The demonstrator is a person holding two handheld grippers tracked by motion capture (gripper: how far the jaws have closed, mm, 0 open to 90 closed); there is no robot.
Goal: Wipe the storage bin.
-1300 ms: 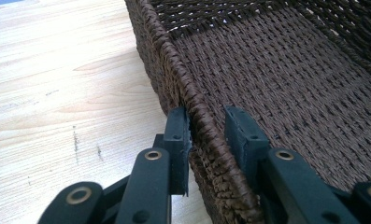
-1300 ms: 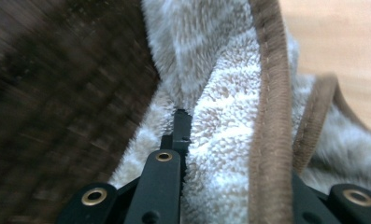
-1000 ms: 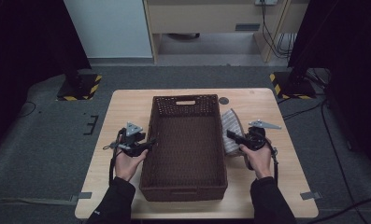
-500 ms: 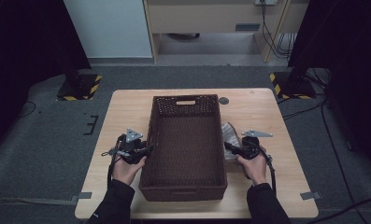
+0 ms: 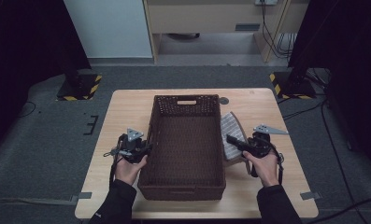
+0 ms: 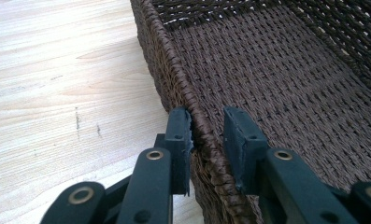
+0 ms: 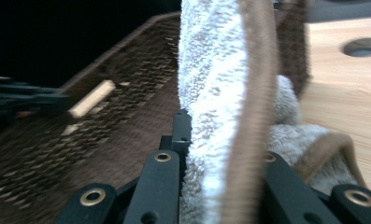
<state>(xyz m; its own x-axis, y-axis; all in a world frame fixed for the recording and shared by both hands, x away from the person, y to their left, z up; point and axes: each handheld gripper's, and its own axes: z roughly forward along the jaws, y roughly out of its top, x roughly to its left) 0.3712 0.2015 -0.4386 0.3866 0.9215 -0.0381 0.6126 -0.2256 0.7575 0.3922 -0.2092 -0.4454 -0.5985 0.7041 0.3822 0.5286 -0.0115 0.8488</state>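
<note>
Between the left gripper's (image 6: 206, 140) jaws, which have just been closing, stands the basket's (image 5: 146, 140) left rim, the outer pad against the weave and the inner pad a sliver off it, with bare table (image 5: 122, 112) from 9 to 12 o'clock of that hand. The right gripper (image 5: 234, 141) is clamped on a grey towel (image 5: 230, 130) with a brown hem, held on edge just outside the basket's right wall, at 3 o'clock of the basket's open floor. Beyond, the wooden top has a round hole (image 5: 224, 100) at 1 o'clock of the basket, then grey carpet, striped stand feet (image 5: 80, 88) and a dark room.
</note>
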